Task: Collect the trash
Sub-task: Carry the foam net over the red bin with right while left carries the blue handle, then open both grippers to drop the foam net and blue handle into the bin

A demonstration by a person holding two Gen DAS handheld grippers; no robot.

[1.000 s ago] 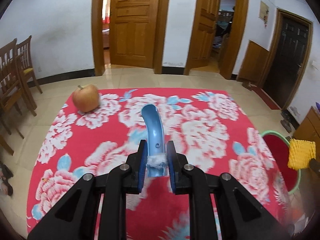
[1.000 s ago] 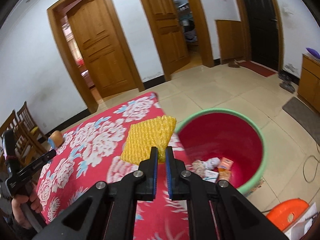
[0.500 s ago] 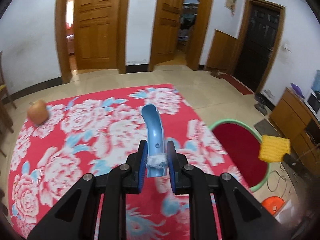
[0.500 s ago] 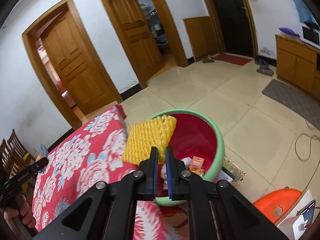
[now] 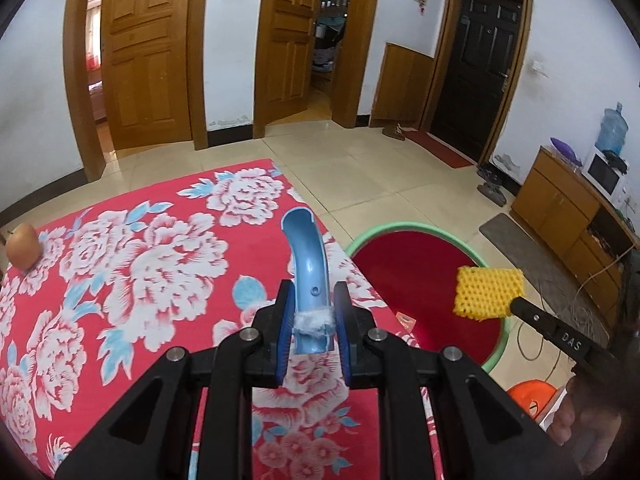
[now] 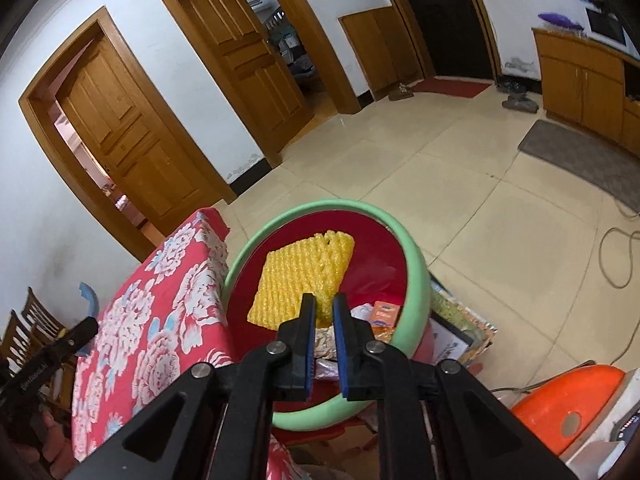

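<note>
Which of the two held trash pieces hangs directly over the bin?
The yellow foam net in the right gripper hangs over the red bin. The blue curved plastic piece remains over the floral cloth.

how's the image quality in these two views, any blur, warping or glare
Left wrist view: sharp, strong fisheye bending of the door frames, dark corner vignette, the blue curved piece crisp. Right wrist view: also sharp, tilted and warped, soft floor sheen beyond the bin, the yellow foam net clear; no harsh glare in either.
</note>
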